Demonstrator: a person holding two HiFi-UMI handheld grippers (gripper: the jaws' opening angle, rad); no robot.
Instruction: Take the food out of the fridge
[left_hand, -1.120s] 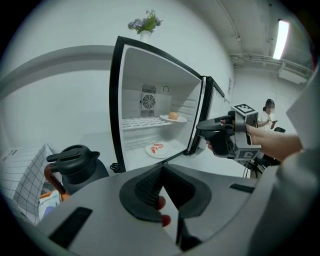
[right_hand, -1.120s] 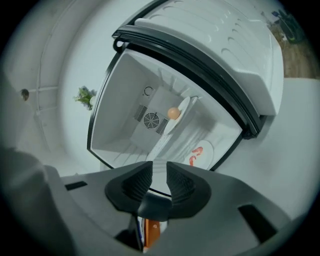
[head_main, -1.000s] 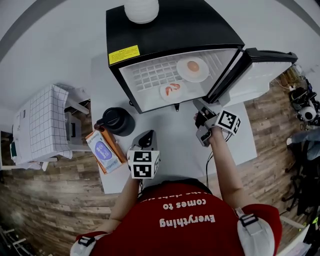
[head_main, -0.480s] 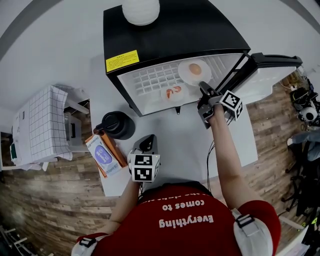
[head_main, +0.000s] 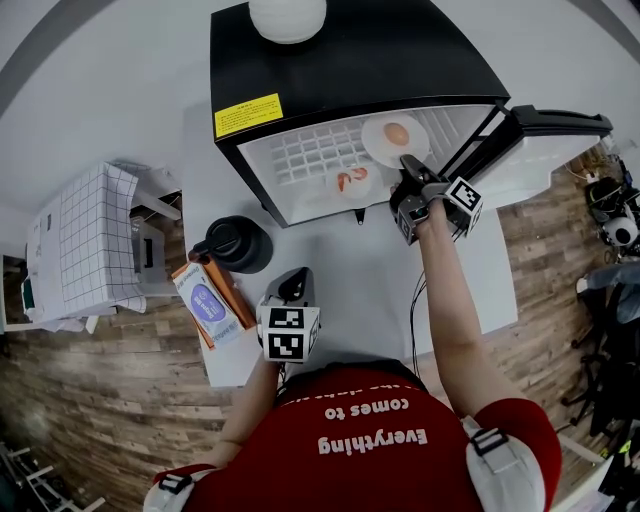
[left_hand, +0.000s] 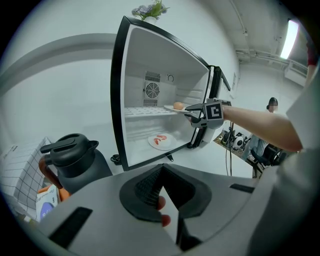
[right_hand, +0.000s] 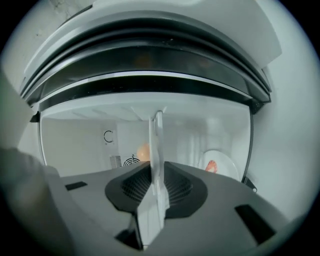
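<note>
The plate (head_main: 376, 142) carrying a round orange-brown piece of food (head_main: 397, 133) sat on the upper wire shelf of the fridge (head_main: 350, 60). Its near rim was pinched in the right tongs (head_main: 409, 163). Those tongs had just been closing, and the right gripper view showed the plate's edge (right_hand: 157, 150) running straight between their jaws. A second plate (head_main: 350, 181) with pink shrimp-like food lay lower down, on the fridge floor, below and just to the left of the right tongs. The fridge door (head_main: 540, 140) stood swung open just to the right of those tongs.

The left tongs (head_main: 292, 287) hung low over the white counter (head_main: 350, 270), well back from the fridge, pressed together with nothing between them. From the left tongs (left_hand: 162, 200) the open fridge lay straight ahead, and the right tongs (left_hand: 192, 114) showed at the shelf plate (left_hand: 175, 107).

A black lidded jug (head_main: 237, 243) stood just ahead and to the left of the left tongs. An orange-and-white carton (head_main: 207, 303) lay beside it, directly to the left of those tongs. A white rounded object (head_main: 287, 17) rested on top of the fridge, far beyond both tongs.
</note>
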